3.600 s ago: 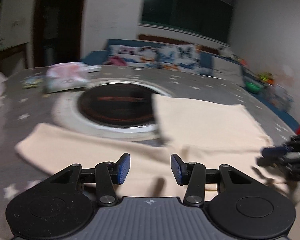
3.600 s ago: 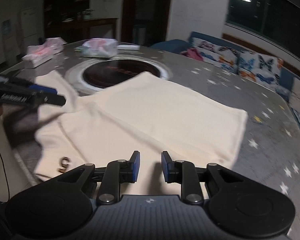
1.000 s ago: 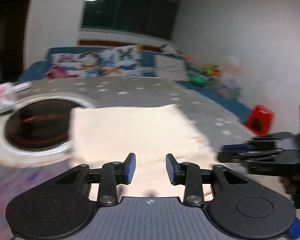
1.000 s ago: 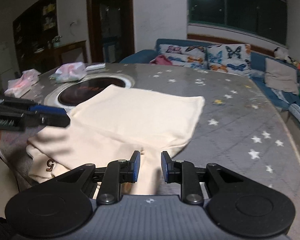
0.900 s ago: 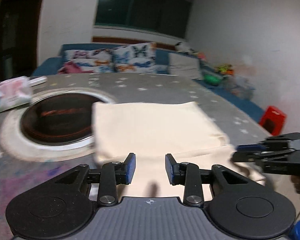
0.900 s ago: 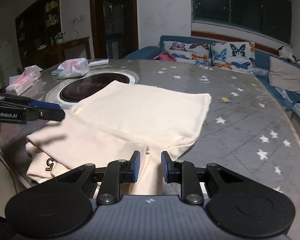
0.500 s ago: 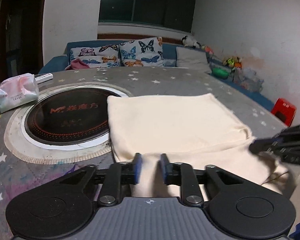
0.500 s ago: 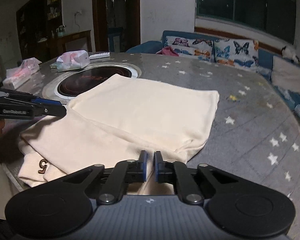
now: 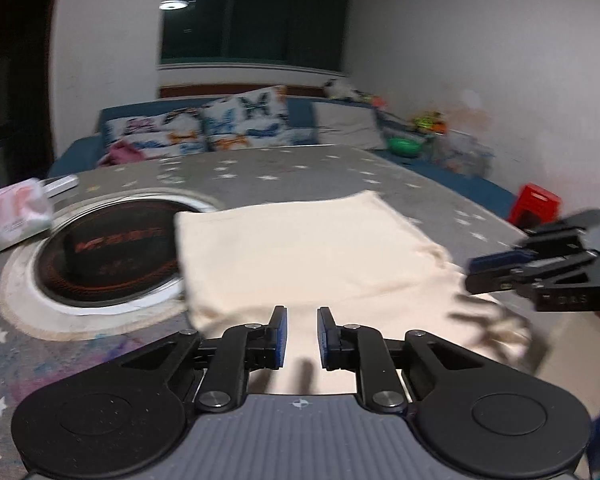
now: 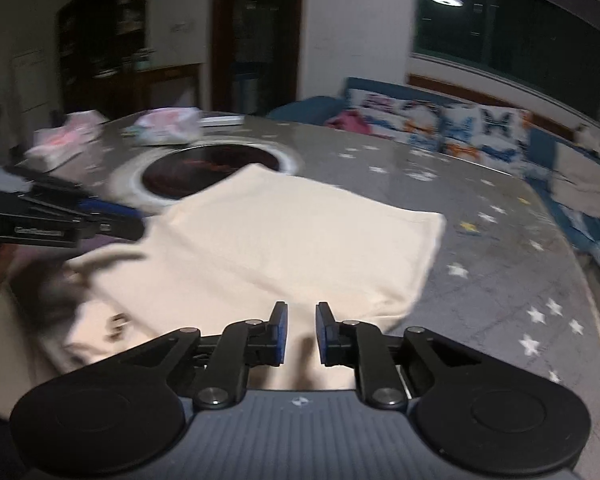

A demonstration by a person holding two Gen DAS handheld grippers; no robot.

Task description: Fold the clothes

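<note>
A cream garment (image 9: 308, 248) lies folded on the grey star-print table (image 10: 500, 280), its upper layer flat and square. A blurred dark mark (image 10: 116, 320) shows on its lower layer near the table's front edge. My left gripper (image 9: 302, 334) hovers over the garment's near edge with a narrow gap between its blue pads and no cloth pinched in it. My right gripper (image 10: 302, 332) is over the near edge further right; its jaws are opening, with nothing between them. Each gripper shows in the other's view: the right gripper (image 9: 471, 276) and the left gripper (image 10: 138, 220).
A round dark hob (image 9: 108, 248) is set into the table beyond the garment's left corner. Tissue packs (image 10: 64, 140) lie at the far left. A blue sofa with butterfly cushions (image 9: 236, 124) stands behind the table. A red stool (image 9: 536, 204) is on the floor at right.
The left jaws narrowed from a wider gap. The right jaws went almost shut half a second ago and have parted again. Both views have shifted and blurred; the garment lies as before.
</note>
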